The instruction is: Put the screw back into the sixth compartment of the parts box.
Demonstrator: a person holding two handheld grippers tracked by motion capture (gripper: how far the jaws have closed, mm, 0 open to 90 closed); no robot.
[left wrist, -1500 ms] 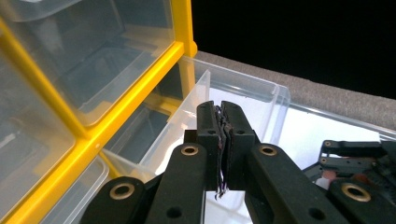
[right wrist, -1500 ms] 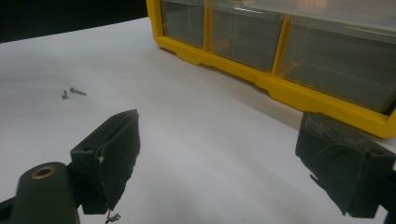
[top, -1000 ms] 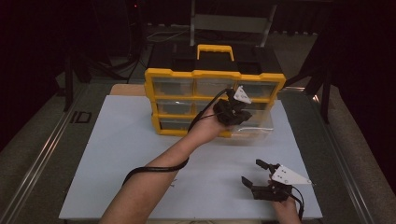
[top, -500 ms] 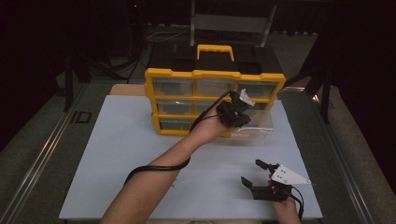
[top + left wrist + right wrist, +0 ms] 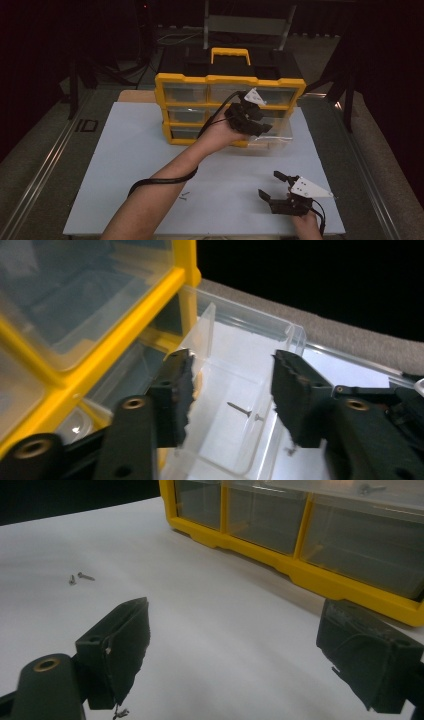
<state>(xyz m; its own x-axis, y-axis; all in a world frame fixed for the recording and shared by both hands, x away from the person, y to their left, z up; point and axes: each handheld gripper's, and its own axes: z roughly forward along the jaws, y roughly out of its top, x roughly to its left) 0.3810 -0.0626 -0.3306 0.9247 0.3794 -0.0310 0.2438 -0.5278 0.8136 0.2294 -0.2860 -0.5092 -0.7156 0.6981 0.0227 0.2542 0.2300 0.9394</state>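
A yellow organizer (image 5: 230, 82) with clear drawers stands at the back of the white mat. Its bottom right drawer (image 5: 277, 140) is pulled out. My left gripper (image 5: 256, 126) hovers over that drawer. Its jaws have just been opening and now stand open (image 5: 232, 390), nothing pressed between them. A small dark screw (image 5: 240, 410) lies loose on the drawer's floor (image 5: 250, 325), below the gap. My right gripper (image 5: 271, 184) rests low over the mat at the front right, wide open (image 5: 245, 645) and holding nothing.
Two small screws (image 5: 185, 196) lie on the white mat (image 5: 125, 165) near the front, left of the right gripper, and they lie far left (image 5: 79, 577) in the right gripper view. The organizer's front (image 5: 300, 535) rises ahead of the right gripper. A black cable runs along the left forearm.
The left gripper stays over the pulled-out drawer with only a slight shift. The right gripper has not moved.
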